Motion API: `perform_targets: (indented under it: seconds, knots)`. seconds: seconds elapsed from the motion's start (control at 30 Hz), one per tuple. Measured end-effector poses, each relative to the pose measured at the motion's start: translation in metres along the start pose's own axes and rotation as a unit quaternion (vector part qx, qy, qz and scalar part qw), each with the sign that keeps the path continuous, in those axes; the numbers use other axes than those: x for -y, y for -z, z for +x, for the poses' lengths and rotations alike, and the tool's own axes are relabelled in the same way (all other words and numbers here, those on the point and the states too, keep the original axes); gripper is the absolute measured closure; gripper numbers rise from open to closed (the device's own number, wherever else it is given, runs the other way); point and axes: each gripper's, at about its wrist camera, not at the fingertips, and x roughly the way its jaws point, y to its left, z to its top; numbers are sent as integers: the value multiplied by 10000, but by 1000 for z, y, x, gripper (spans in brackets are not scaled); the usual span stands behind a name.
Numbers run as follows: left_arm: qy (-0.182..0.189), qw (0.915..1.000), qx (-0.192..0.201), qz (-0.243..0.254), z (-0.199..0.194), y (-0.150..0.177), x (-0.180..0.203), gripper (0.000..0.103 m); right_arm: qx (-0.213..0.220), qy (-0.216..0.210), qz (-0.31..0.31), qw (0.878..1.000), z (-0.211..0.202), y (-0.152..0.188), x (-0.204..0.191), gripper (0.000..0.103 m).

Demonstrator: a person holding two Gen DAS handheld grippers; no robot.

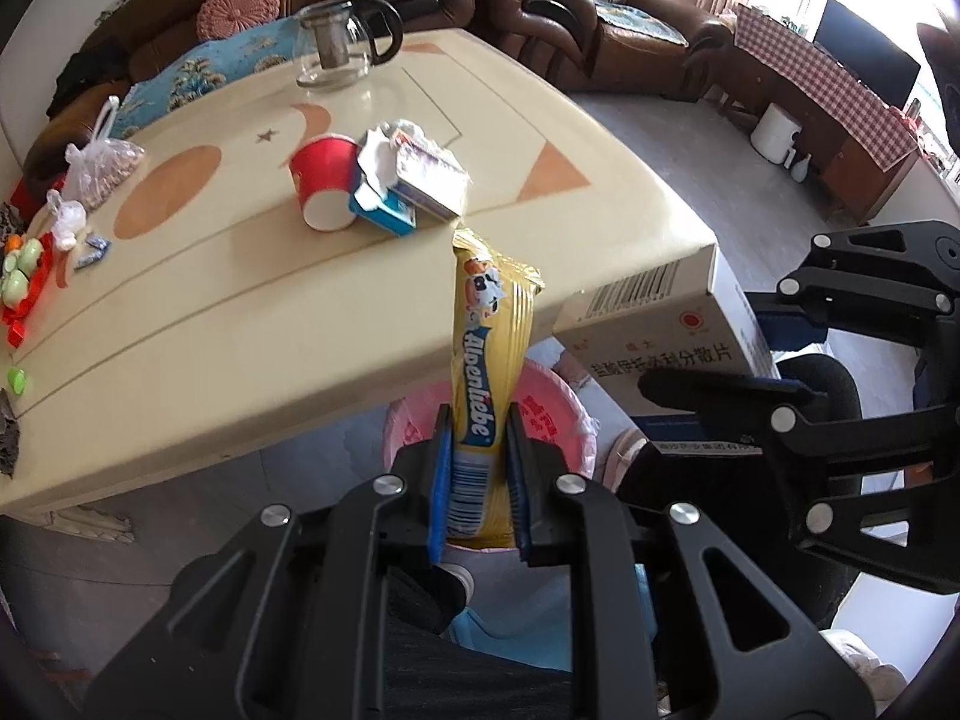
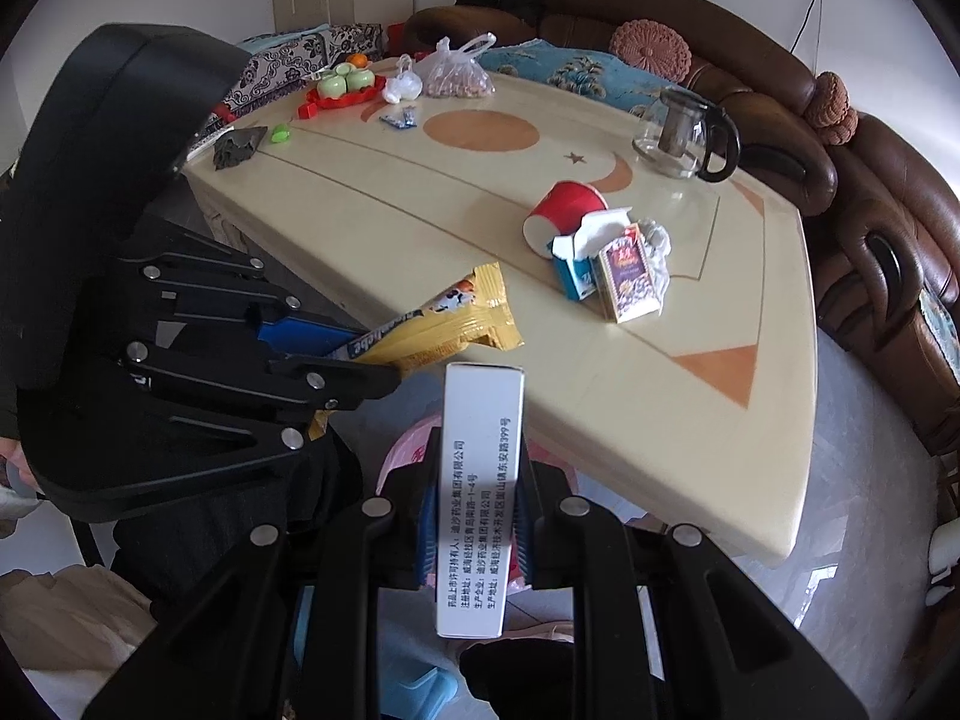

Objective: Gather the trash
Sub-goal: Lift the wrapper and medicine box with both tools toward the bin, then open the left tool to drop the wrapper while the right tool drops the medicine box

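My left gripper [image 1: 477, 420] is shut on a yellow Alpenliebe candy wrapper [image 1: 489, 342] and holds it above a pink-lined trash bin [image 1: 552, 414] beside the table. My right gripper [image 2: 477, 450] is shut on a white medicine box [image 2: 477, 492], also over the bin [image 2: 402, 450]. The box [image 1: 666, 324] and right gripper [image 1: 678, 387] show at right in the left wrist view. The left gripper [image 2: 366, 357] and wrapper [image 2: 456, 318] show at left in the right wrist view. On the table lie a tipped red paper cup [image 1: 321, 180], a blue carton [image 1: 384, 213], a small box [image 1: 432, 180] and crumpled tissue [image 1: 390, 138].
The cream table [image 1: 240, 312] also carries a glass teapot [image 1: 339, 42], a plastic bag of nuts [image 1: 102, 171], a red tray with green cups [image 1: 21, 276] and small blue wrappers [image 1: 93, 252]. A brown leather sofa [image 1: 540, 0] stands behind. A checked-cloth cabinet [image 1: 840, 96] is at right.
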Motion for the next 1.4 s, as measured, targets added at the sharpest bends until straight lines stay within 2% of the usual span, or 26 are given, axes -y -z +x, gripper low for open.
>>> perform_targets:
  seconds: [0.37, 0.73, 1.0, 1.4]
  knots:
    - [197, 9985, -470, -201, 47, 22, -7, 86, -316, -113, 226, 9992, 44, 23, 9, 83]
    - [291, 9944, -920, -431, 107, 45, -17, 86, -668, -262, 629, 9954, 102, 65, 14, 83]
    - [374, 9877, -1359, -675, 156, 56, -25, 86, -998, -351, 871, 9906, 148, 89, 21, 83]
    - [578, 9719, -2022, -1058, 221, 69, -37, 86, -1432, -549, 1310, 9794, 223, 110, 34, 82]
